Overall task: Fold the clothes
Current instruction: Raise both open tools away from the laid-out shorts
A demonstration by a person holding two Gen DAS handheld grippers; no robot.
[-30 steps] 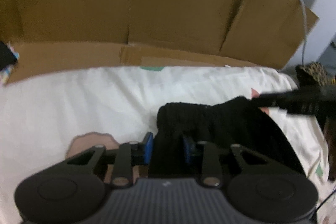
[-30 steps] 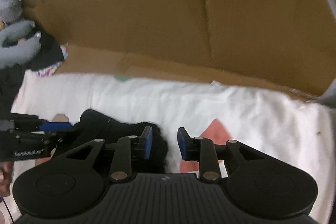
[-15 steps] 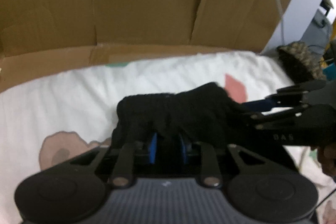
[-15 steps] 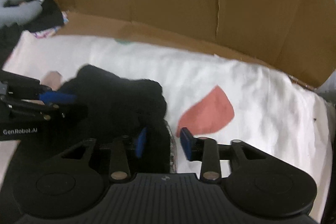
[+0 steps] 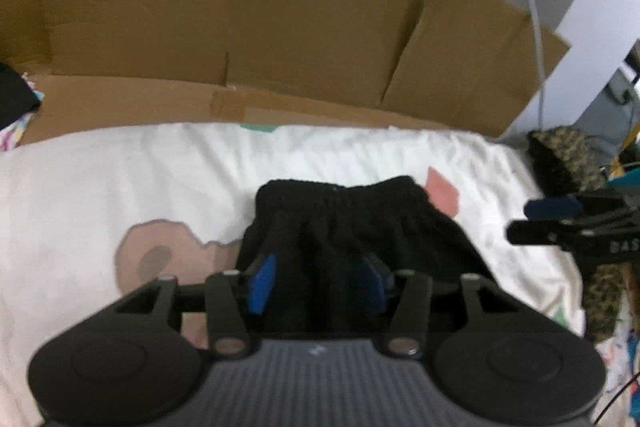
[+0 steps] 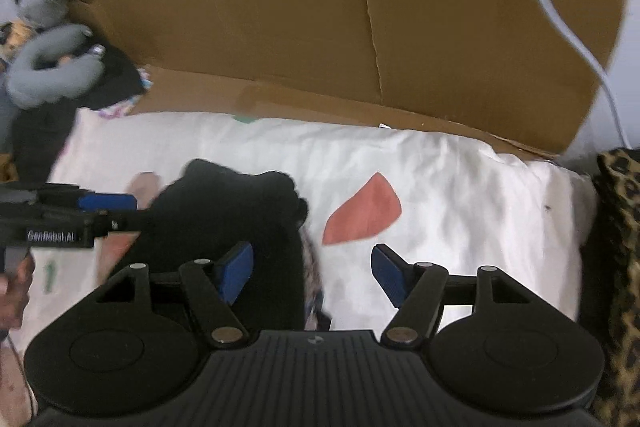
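A black knitted garment (image 5: 352, 223) lies bunched and folded on the white sheet (image 5: 120, 167), elastic waistband at the far side. My left gripper (image 5: 316, 283) hovers over its near edge. Its jaws are opening, with the cloth lying between and below the blue pads (image 5: 262, 283), which do not press it. In the right wrist view the garment (image 6: 240, 203) sits left of centre. My right gripper (image 6: 312, 271) is opening wide, with the garment's right edge by its left pad and bare sheet between the fingers. Each gripper shows in the other's view: the right gripper (image 5: 552, 215) and the left gripper (image 6: 108, 207).
A brown cardboard wall (image 5: 280, 27) stands along the far side of the sheet. A leopard-print cloth (image 6: 620, 227) lies off the right edge. A grey plush toy (image 6: 48, 67) and dark clothes sit at the far left. A white cable (image 6: 560, 19) hangs at the back right.
The left jaws, pinched on the black cloth half a second ago, have spread and drawn back from it. The right jaws have widened and moved right, off the garment.
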